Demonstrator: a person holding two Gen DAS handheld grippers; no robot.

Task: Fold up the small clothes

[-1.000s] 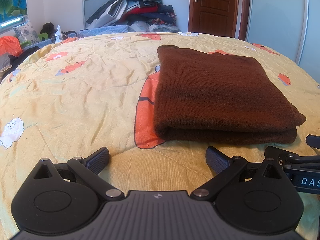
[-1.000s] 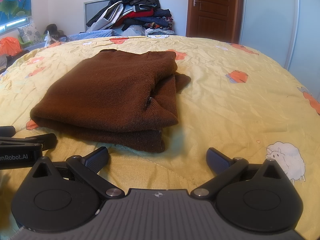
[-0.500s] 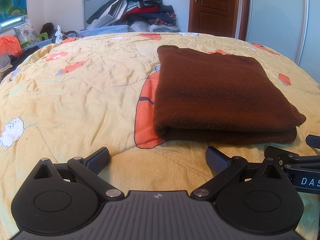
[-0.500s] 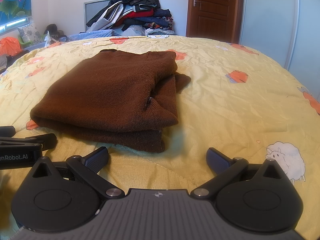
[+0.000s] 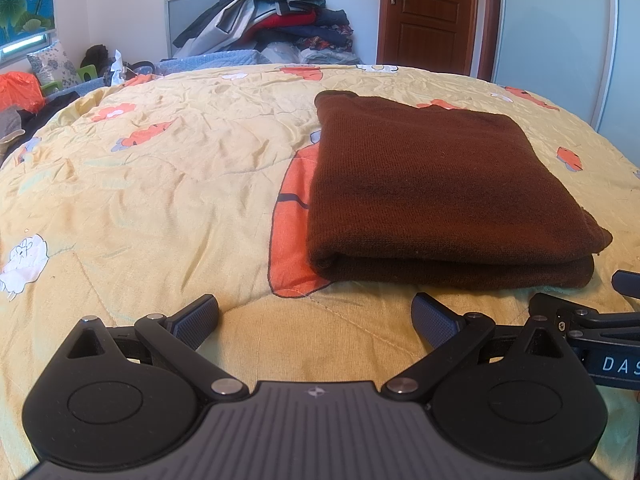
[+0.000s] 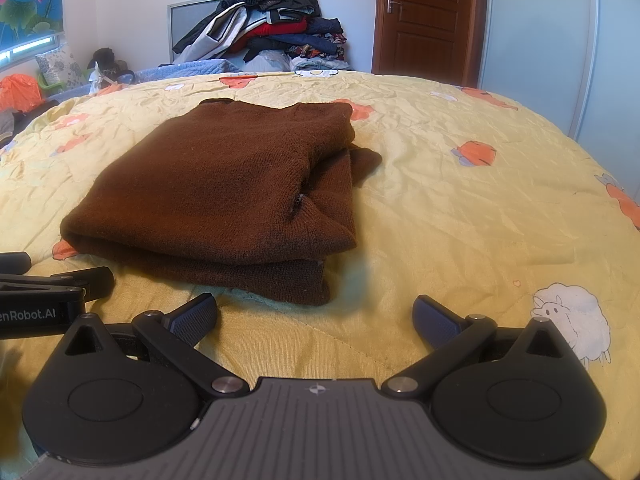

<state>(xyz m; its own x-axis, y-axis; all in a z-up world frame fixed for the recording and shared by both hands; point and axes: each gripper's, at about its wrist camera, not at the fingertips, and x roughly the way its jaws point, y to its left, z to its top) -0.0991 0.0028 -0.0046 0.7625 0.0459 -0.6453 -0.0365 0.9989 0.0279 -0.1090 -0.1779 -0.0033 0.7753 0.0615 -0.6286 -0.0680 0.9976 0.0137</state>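
A brown knitted garment [image 5: 436, 184] lies folded into a flat rectangle on the yellow patterned bed cover [image 5: 160, 184]. It also shows in the right wrist view [image 6: 232, 192], with a sleeve end sticking out at its far right side. My left gripper [image 5: 316, 316] is open and empty, just short of the garment's near edge and a little to its left. My right gripper [image 6: 316, 316] is open and empty, near the garment's near right corner. Each gripper shows at the edge of the other's view.
A heap of clothes [image 5: 272, 20] is piled beyond the far side of the bed. A brown door [image 5: 428, 12] and a pale wardrobe [image 5: 560, 40] stand at the back right. Orange and dark items [image 5: 20, 92] lie off the bed's left edge.
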